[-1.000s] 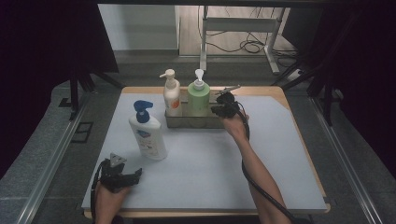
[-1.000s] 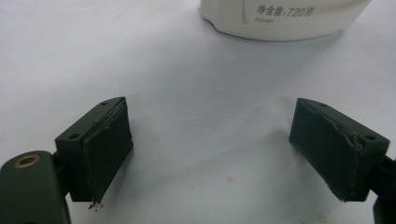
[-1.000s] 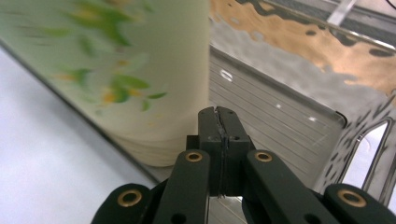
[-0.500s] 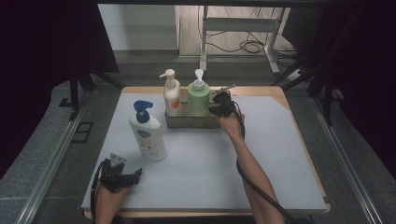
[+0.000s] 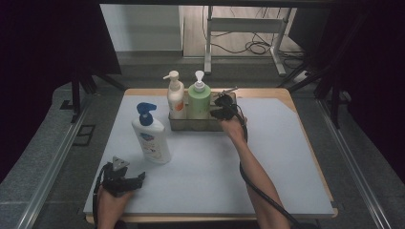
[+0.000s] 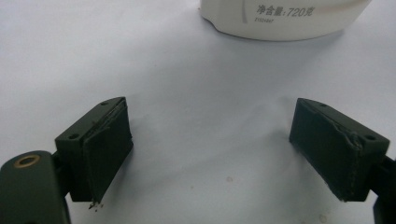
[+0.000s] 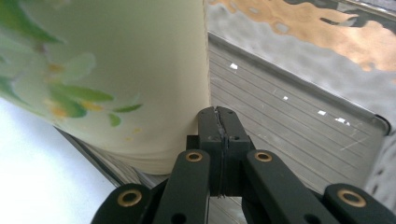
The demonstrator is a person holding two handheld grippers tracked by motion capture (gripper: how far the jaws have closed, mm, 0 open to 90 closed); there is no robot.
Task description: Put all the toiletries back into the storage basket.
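My table (image 5: 286, 157) is the biggest thing here, a pale sheet over a wooden top, and I place everything else from the clear tray (image 5: 198, 123) standing toward its far edge.

The white bottle with the blue pump (image 5: 152, 136) stands upright on the table, off the tray's near left corner and apart from it. In my left gripper view its base (image 6: 285, 18) with printed lettering sits just beyond my open jaws.

Inside the tray stand 2 more pump bottles. The green bottle (image 5: 199, 98) takes the middle, upright, and the cream bottle with the orange label (image 5: 175, 98) stands just beside it at the tray's left end. In my right gripper view the green bottle (image 7: 116, 74) shows a leaf pattern and rests on the ribbed tray floor (image 7: 289, 116).

My right gripper (image 5: 223, 109) is at the tray's right end, down inside it just right of the green bottle. Its 2 jaws are pressed together with nothing between them, the closed tip (image 7: 218, 122) right against the foot of the green bottle; I cannot tell if it quite touches.

My left gripper (image 5: 125, 177) rests on the table well to the near left of the tray, nearer than the white bottle. Its jaws (image 6: 212, 154) stand wide apart over bare table, holding nothing.
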